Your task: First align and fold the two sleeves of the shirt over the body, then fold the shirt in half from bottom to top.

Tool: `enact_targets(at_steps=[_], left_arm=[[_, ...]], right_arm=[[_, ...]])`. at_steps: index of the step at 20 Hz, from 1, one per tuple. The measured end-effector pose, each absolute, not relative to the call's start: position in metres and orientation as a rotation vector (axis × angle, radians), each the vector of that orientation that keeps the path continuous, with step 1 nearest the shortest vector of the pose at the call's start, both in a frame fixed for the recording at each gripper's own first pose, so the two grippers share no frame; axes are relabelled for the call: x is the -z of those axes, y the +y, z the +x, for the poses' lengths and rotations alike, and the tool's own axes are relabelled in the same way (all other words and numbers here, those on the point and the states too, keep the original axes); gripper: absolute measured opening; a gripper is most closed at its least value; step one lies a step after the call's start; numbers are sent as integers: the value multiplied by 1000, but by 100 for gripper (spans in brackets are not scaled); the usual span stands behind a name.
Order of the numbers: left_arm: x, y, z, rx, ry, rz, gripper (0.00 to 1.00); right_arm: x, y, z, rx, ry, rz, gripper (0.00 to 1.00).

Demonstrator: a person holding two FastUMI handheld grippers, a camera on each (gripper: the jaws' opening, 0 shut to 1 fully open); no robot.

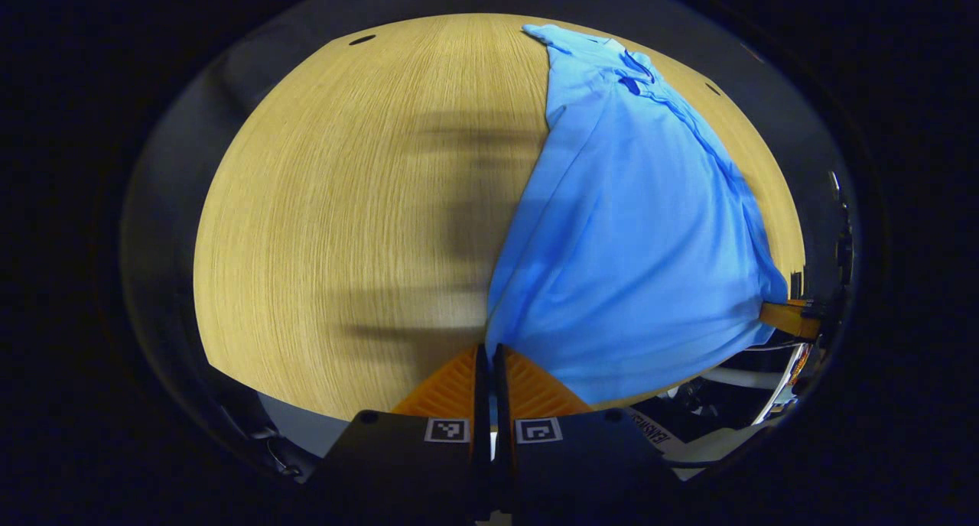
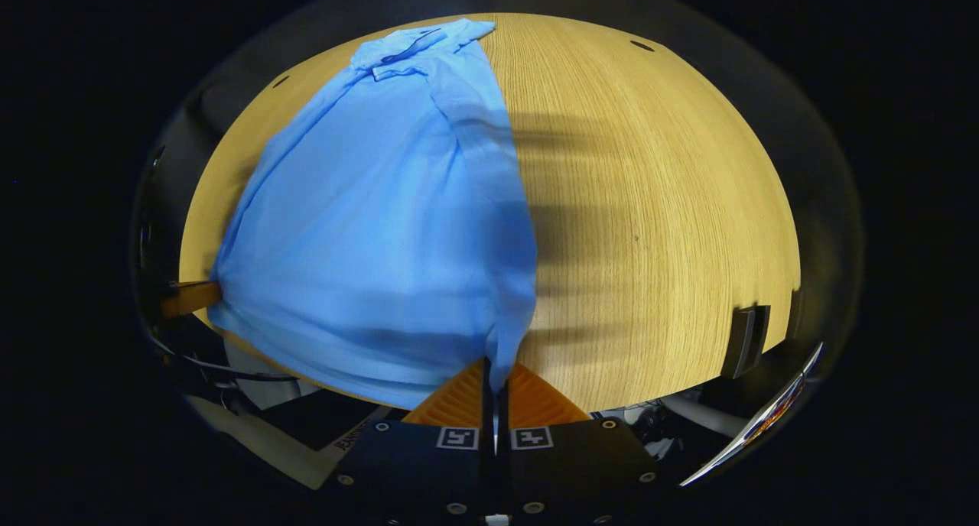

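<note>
Left gripper view: the left gripper (image 1: 489, 352) has its jaws pinching a bottom corner of the blue shirt (image 1: 635, 235).
Shirt there: spread over the right part of the wooden counter (image 1: 344, 220), collar at the far end.
Far off: the other gripper at the opposite corner.
Right gripper view: the right gripper (image 2: 494, 367) has its jaws pinching the shirt's (image 2: 375, 235) near corner.
Surroundings: bare counter (image 2: 673, 205) to the right, a dark block (image 2: 748, 341) at its edge.
</note>
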State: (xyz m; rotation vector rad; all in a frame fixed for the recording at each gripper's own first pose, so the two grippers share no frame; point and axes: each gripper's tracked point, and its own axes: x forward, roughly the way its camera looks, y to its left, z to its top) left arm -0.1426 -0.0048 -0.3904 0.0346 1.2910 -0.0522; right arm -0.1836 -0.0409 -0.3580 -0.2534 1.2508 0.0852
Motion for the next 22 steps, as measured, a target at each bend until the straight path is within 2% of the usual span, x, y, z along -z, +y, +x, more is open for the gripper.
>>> enact_targets(at_steps=[7,22], left_arm=[[341,-12,-93,66,1171,11,8],[270,-42,69,69,1000,38,8]], right_arm=[[310,-27,-143,-124,1132,-255,1],[226,-11,9,-139,958,-265,1]])
